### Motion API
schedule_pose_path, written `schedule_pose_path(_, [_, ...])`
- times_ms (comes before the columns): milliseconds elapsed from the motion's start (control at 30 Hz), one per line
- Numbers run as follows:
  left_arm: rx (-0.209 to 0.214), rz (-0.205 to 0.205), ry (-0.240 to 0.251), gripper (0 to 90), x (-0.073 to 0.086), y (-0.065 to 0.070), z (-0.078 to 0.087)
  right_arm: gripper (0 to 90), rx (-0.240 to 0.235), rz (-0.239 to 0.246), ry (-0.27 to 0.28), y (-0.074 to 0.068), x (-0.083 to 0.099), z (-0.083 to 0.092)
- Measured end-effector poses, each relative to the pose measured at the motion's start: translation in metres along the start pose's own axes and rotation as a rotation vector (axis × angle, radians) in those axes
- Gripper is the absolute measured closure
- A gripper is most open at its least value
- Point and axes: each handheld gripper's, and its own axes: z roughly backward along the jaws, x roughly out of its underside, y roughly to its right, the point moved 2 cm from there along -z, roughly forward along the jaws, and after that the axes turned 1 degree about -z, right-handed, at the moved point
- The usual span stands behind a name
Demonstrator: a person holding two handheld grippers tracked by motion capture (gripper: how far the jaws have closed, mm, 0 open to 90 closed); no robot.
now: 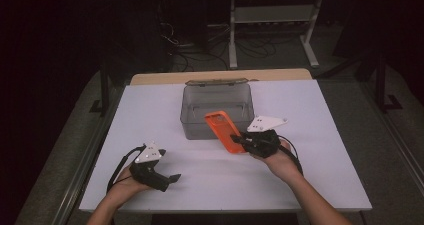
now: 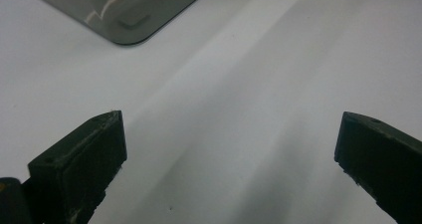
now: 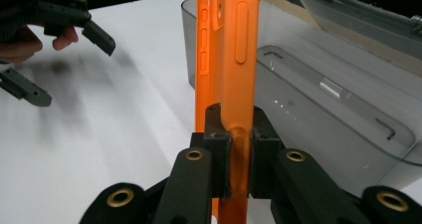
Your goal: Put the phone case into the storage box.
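1. High view: orange phone case [image 1: 225, 130] held above the bench [image 1: 150, 110], at the front right corner of the clear grey box [image 1: 216, 109]. Its long axis runs from the right gripper [image 1: 239, 141] up and away to the left, so its far end overlaps the box's front wall.
2. Right gripper view: right gripper [image 3: 234, 149] clenched on the phone case [image 3: 229, 59] near its lower end, pads pressing both faces; the case stands edge-on, side buttons facing the camera.
3. Box lies directly beyond and slightly right of the case (interior looks empty as far as visible); its lid [image 1: 216, 82] is hinged back at the far side, so the opening is free.
4. Judgement: the move ahead turns on carrying the case forward over the front wall and tipping its long axis down into the box. Right hand [image 1: 280, 162] is the nearer one.
5. Left gripper [image 1: 172, 178] rests well apart at the bench's near left, released, nothing between its jaws (left gripper view: bare bench, box corner [image 2: 124, 10] beyond).
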Motion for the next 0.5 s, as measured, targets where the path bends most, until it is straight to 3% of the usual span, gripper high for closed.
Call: schedule_pose_path(500, [-0.009,-0.006,0.002,0.0,0.000,0.001,-0.001,81.2,0.031,-0.005,0.031,0.014,-0.020,0.014])
